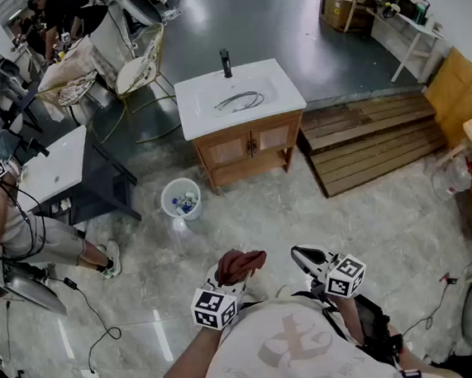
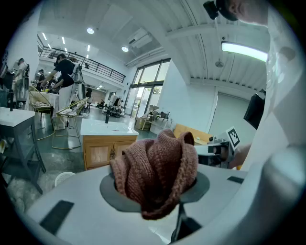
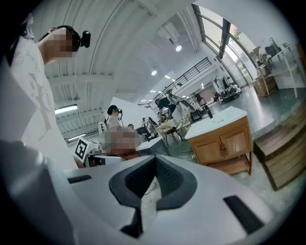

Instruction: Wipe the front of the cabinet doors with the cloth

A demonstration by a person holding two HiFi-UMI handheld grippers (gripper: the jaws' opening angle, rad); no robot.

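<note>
My left hand-held gripper (image 1: 234, 274) is clamped on the cloth (image 2: 158, 177), a bunched reddish-brown knit that bulges out above the jaws. My right hand-held gripper (image 3: 154, 178) is closed, jaws together, with nothing between them. The two sit side by side, near each other. The cabinet (image 1: 251, 128) stands well apart from them across the floor (image 1: 248, 224). Its doors (image 1: 226, 150) are closed, and the cloth is not touching them.

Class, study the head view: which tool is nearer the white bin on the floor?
Left. The left tool, shut on the cloth, has the bin just ahead and slightly to its left; the right tool, empty, sits farther to the right.
</note>
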